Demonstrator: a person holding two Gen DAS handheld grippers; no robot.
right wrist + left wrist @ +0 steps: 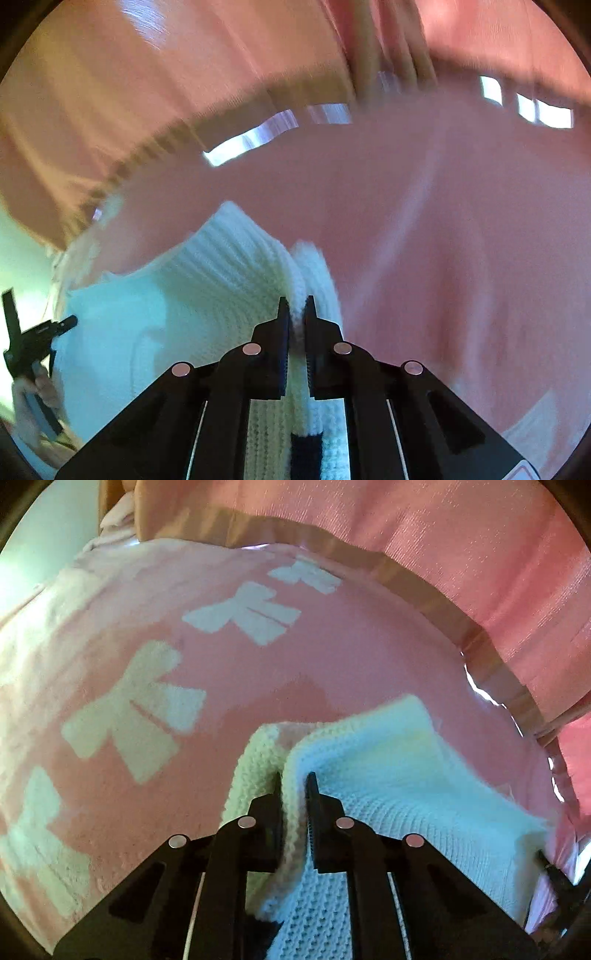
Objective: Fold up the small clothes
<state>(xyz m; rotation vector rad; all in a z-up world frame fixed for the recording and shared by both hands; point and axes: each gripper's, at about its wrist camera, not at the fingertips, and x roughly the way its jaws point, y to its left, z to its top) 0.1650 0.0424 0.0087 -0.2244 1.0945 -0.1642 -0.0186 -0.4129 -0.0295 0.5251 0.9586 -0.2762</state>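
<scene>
A small white knitted garment (399, 775) hangs stretched between my two grippers above a pink blanket. My left gripper (294, 779) is shut on one corner of its edge, with the knit bunched between the fingers. My right gripper (296, 304) is shut on the other corner of the white knit garment (177, 314). In the right wrist view the left gripper (33, 339) shows at the far left edge, held by a hand. In the left wrist view the tip of the right gripper (554, 871) shows at the far right edge.
The pink blanket (295, 664) with white bow shapes (136, 709) covers the surface below. A brown band (406, 579) borders it, with pink ribbed fabric (443, 535) beyond. The right wrist view is blurred.
</scene>
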